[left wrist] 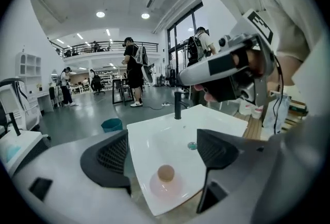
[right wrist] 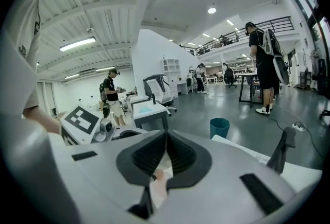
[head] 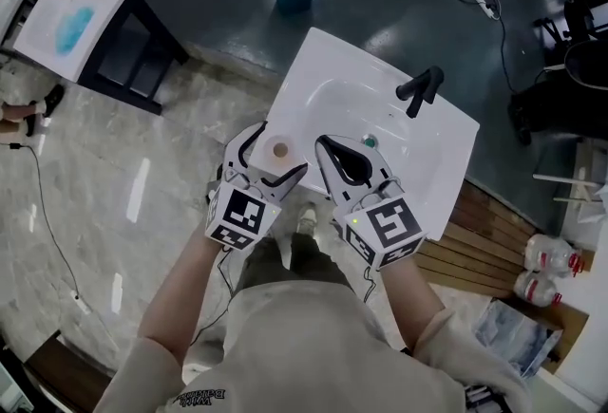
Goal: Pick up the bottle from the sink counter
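Sink [head: 380, 107]: bottle [head: 279, 151] upright on its 8 o'clock corner.
Left tongs [head: 275, 158]: wide apart, bottle in the gap, untouched.
Right tongs [head: 324, 145]: closed, empty, at bottle's 3 o'clock.

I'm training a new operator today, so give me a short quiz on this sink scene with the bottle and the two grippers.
1. True or false: the right gripper is shut on the bottle.
2. Where does the bottle stand? A. in the basin; B. on a corner of the sink counter; C. on the floor.
3. Which gripper has its jaws apart?
Key: 1. False: it is shut with nothing between its jaws. 2. B. 3. The left gripper; its pads do not touch the bottle.
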